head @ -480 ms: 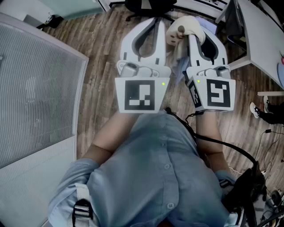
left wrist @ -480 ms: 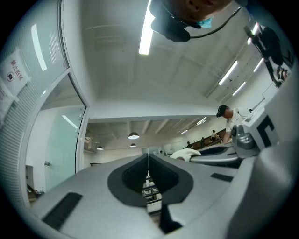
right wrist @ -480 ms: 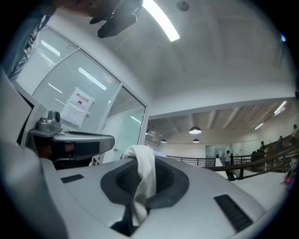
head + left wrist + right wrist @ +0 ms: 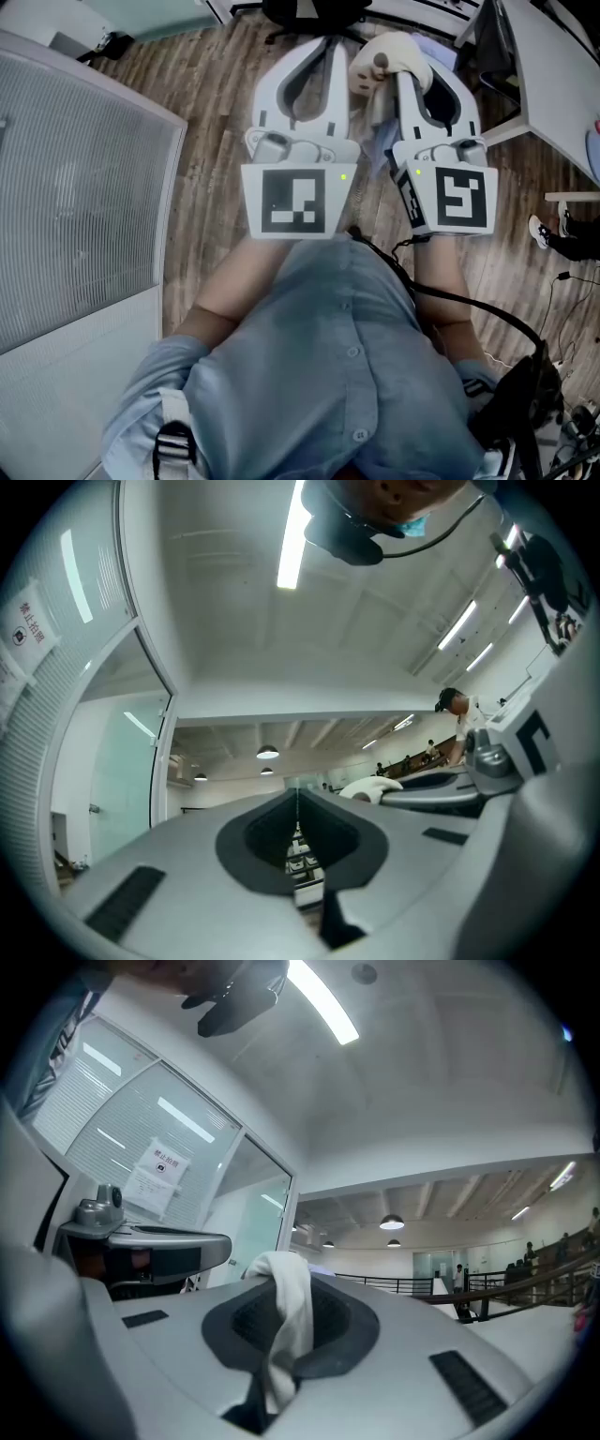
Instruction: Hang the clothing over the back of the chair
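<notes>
In the head view both grippers are held up in front of my chest, side by side and pointing away from me. A cream piece of clothing (image 4: 386,54) is bunched at the tip of my right gripper (image 4: 401,77), which is shut on it. In the right gripper view the white cloth (image 4: 292,1312) runs down between the closed jaws. My left gripper (image 4: 328,45) is shut with nothing in it, its jaws meeting on a thin line in the left gripper view (image 4: 298,797). A black chair (image 4: 314,11) shows only partly at the top edge.
A frosted glass partition (image 4: 75,187) stands on the left. A white desk (image 4: 558,66) runs along the right, with someone's shoe (image 4: 537,232) under it. Black cables (image 4: 525,375) hang at my lower right. Wooden floor lies between partition and desk.
</notes>
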Demonstrator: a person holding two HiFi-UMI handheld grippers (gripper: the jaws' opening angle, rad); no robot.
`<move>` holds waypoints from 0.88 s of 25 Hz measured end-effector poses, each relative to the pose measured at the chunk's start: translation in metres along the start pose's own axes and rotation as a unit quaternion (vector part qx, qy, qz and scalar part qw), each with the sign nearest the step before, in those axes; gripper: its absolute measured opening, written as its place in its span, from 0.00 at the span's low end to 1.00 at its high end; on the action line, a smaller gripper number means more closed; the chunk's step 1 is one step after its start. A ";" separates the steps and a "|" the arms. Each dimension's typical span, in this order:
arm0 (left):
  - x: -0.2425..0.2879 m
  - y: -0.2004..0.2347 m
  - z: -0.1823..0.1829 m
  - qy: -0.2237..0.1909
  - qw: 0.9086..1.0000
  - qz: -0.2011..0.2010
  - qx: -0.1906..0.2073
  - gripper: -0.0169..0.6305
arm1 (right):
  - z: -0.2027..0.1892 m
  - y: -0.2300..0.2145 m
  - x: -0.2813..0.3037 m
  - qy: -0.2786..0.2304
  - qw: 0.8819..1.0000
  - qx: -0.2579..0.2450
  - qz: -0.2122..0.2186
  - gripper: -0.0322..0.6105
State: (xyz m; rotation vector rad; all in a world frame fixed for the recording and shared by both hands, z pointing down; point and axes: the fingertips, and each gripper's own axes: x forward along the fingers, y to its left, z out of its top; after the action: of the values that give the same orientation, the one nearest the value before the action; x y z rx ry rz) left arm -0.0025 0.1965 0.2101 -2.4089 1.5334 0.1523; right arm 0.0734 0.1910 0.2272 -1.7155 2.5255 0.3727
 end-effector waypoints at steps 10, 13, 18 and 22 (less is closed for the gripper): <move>-0.002 -0.020 -0.003 -0.006 1.000 0.017 -0.001 0.05 | -0.004 -0.013 -0.015 -0.005 1.000 0.003 0.019 0.10; 0.008 -0.023 -0.005 -0.004 1.000 0.029 0.000 0.05 | -0.006 -0.024 -0.011 -0.006 1.000 0.003 0.028 0.10; 0.002 -0.011 -0.009 -0.005 0.999 0.034 0.003 0.05 | -0.011 -0.014 -0.005 -0.005 1.000 0.004 0.029 0.10; 0.019 -0.006 -0.025 0.004 1.000 0.030 0.009 0.05 | -0.022 -0.019 0.012 -0.008 1.000 0.009 0.028 0.10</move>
State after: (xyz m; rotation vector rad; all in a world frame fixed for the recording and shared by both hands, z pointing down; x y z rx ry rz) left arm 0.0097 0.1754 0.2310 -2.3548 1.6036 0.1404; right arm 0.0881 0.1679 0.2430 -1.6325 2.5607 0.3656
